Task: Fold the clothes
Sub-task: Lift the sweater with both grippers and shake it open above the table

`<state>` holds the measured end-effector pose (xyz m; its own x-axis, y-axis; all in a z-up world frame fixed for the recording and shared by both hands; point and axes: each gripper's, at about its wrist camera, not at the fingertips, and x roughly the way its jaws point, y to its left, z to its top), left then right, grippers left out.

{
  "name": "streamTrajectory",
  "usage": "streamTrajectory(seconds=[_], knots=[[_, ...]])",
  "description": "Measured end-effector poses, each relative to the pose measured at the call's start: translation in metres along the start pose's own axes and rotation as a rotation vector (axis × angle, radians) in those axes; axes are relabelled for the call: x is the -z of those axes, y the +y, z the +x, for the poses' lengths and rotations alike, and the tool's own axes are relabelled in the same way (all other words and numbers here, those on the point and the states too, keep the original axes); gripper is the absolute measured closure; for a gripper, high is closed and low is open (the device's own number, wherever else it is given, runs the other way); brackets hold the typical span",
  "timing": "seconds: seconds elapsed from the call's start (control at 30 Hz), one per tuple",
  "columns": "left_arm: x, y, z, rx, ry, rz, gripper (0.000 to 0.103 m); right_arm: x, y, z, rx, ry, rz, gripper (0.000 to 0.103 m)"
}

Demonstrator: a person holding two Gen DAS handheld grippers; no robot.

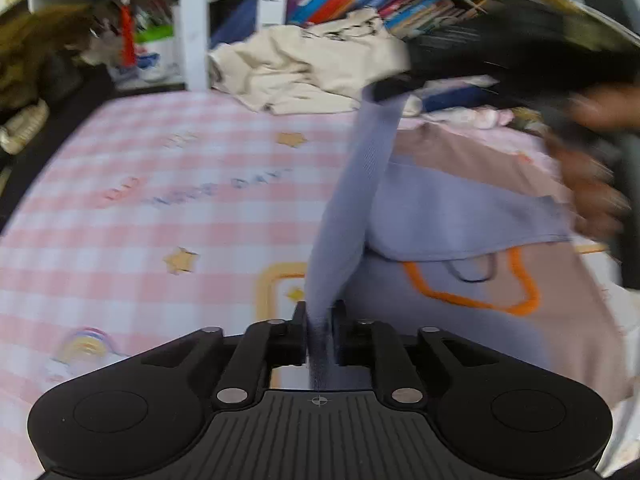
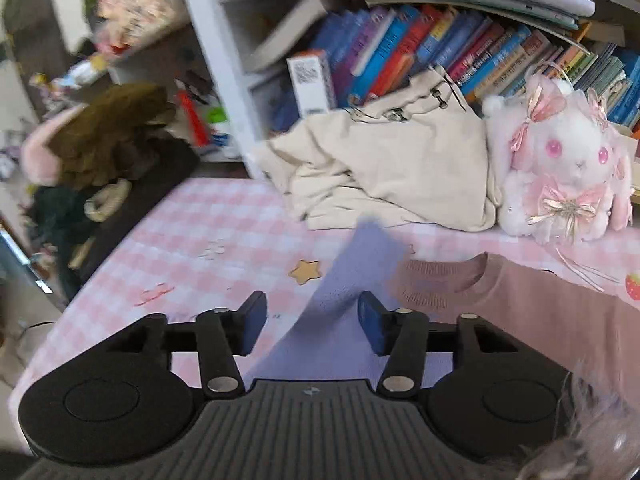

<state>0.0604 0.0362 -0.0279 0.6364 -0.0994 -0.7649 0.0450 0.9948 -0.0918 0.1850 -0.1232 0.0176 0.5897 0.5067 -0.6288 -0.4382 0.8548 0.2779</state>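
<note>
My left gripper (image 1: 318, 320) is shut on a lavender garment (image 1: 460, 216). A taut strip of it runs from the jaws up toward a blurred dark shape at the back. The rest of the garment drapes over a dusty-pink sweater (image 1: 472, 156) with an orange outline print. In the right wrist view my right gripper (image 2: 312, 320) stands open, and its blue pads (image 2: 254, 328) are set wide apart. A band of the lavender garment (image 2: 360, 264) passes through the gap without being pinched. The dusty-pink sweater (image 2: 540, 312) lies flat to the right of it.
The pink checked tablecloth (image 1: 160, 200) covers the work surface. A crumpled cream garment (image 2: 384, 172) and a white-and-pink plush rabbit (image 2: 560, 172) sit at the back against a shelf of books (image 2: 420, 52). A person's blurred hand (image 1: 592, 184) is at the right.
</note>
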Motion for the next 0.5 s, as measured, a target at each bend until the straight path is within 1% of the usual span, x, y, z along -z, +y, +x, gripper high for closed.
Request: streamTrajectory(seconds=[0.03, 0.07, 0.1, 0.13, 0.23, 0.27, 0.33, 0.4, 0.47, 0.5], knots=[[0.000, 0.003, -0.002, -0.014, -0.008, 0.006, 0.086, 0.006, -0.007, -0.006, -0.017, 0.005, 0.020, 0.044], [0.001, 0.007, -0.004, -0.028, -0.016, 0.012, 0.086, 0.015, -0.018, -0.016, -0.021, 0.017, 0.042, 0.044], [0.002, 0.011, -0.007, -0.045, -0.024, 0.010, 0.086, 0.027, -0.031, -0.028, -0.008, 0.033, 0.061, 0.044], [0.003, 0.014, -0.012, -0.058, -0.033, 0.000, 0.086, 0.038, -0.043, -0.039, 0.019, 0.047, 0.073, 0.044], [0.002, 0.012, -0.025, -0.026, -0.065, -0.012, 0.086, 0.075, -0.077, -0.077, 0.152, 0.080, 0.093, 0.044], [0.000, 0.008, -0.024, -0.003, -0.071, -0.006, 0.085, 0.086, -0.089, -0.087, 0.202, 0.095, 0.099, 0.044], [-0.005, -0.013, -0.014, 0.037, -0.061, 0.033, 0.083, 0.107, -0.110, -0.101, 0.292, 0.136, 0.104, 0.045], [-0.010, -0.040, 0.001, 0.058, -0.053, 0.091, 0.083, 0.128, -0.124, -0.109, 0.373, 0.176, 0.090, 0.046], [-0.010, -0.069, 0.009, 0.089, -0.061, 0.161, 0.082, 0.145, -0.135, -0.119, 0.428, 0.209, 0.082, 0.047], [-0.010, -0.084, 0.012, 0.105, -0.066, 0.196, 0.082, 0.153, -0.140, -0.125, 0.441, 0.205, 0.100, 0.050]])
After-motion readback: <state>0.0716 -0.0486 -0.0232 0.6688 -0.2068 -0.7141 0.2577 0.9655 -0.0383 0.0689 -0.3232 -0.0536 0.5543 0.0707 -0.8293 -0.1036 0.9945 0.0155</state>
